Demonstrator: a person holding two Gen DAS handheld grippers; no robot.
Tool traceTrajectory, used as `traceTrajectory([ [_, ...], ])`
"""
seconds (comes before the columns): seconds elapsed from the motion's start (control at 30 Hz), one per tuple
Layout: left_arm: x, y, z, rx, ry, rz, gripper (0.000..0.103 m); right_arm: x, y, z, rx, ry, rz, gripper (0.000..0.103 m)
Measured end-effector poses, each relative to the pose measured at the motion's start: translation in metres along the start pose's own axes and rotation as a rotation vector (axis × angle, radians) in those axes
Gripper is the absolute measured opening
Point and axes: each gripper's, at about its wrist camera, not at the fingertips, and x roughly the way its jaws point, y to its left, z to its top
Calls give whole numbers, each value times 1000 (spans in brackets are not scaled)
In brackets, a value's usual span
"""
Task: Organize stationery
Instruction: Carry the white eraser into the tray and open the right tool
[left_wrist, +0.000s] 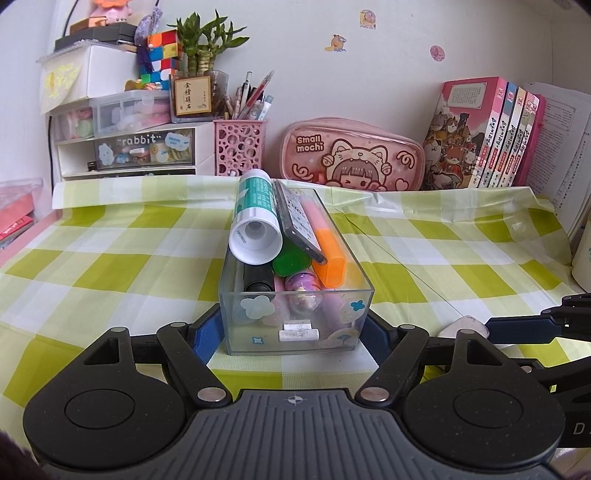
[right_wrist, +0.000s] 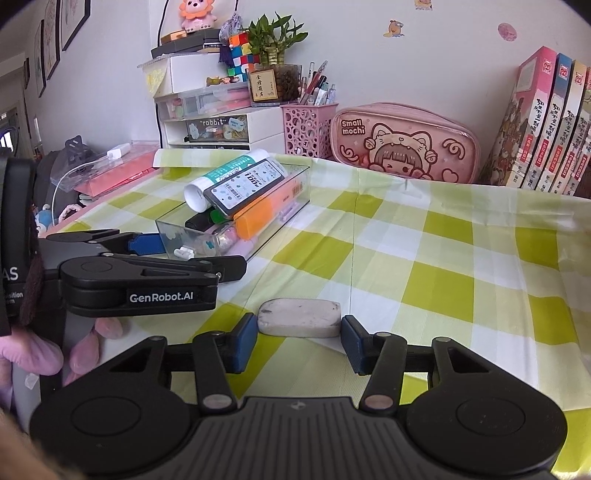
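1 item is left loose on the checked cloth (right_wrist: 424, 258) as far as these views show: the white eraser (right_wrist: 299, 317), lying just ahead of the right gripper (right_wrist: 299, 341) and between its 2 blue pads (right_wrist: 245, 341). That gripper's jaws stand partly open, 1 pad to each side of the eraser, the left one right at its end and the right one a sliver off, so I judge nothing is gripped yet. Over on the other side, the left gripper (left_wrist: 293, 332) is clamped on the near end of the clear box (left_wrist: 295, 321), a blue pad against each side wall, steadying it on the table. And that box is loaded: 1 white-and-green tube (left_wrist: 255, 221) riding on top, 1 dark flat case (left_wrist: 299, 225) leaning on it, 1 orange highlighter (left_wrist: 328, 254), 1 green-capped marker (left_wrist: 290, 264), 1 black marker (left_wrist: 258, 280), and some pink and purple pieces at the bottom that I cannot count cleanly. So most of the tidying looks done; the eraser remains to be pinched, lifted and dropped in the box. Behind it all, 1 pink pencil case (left_wrist: 351, 155), 1 pink pen cup (left_wrist: 238, 146), and at least 4 books (left_wrist: 491, 140) standing against the wall.
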Motion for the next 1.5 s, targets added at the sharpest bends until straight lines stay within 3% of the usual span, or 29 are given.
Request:
traceTrajectory([
  [0.2, 0, 0, 0, 1, -1, 0, 75, -2, -7, 5, 46, -9, 27, 52],
  [0.4, 0, 0, 0, 0, -1, -1, 75, -9, -17, 24, 122, -45, 107, 52],
  [0.57, 0, 0, 0, -1, -1, -1, 75, -2, -25, 47, 251, -24, 287, 52],
  [0.7, 0, 0, 0, -1, -1, -1, 75, 18, -36, 66, 449, 61, 483, 52],
  [0.8, 0, 0, 0, -2, -1, -3, 75, 37, -41, 75, 574, 136, 576, 52],
  [1.17, 0, 0, 0, -3, -1, -4, 75, 76, -31, 103, 606, 335, 504, 53],
  [1.5, 0, -1, 0, -4, -1, -4, 75, 72, -39, 104, 629, 324, 493, 55],
])
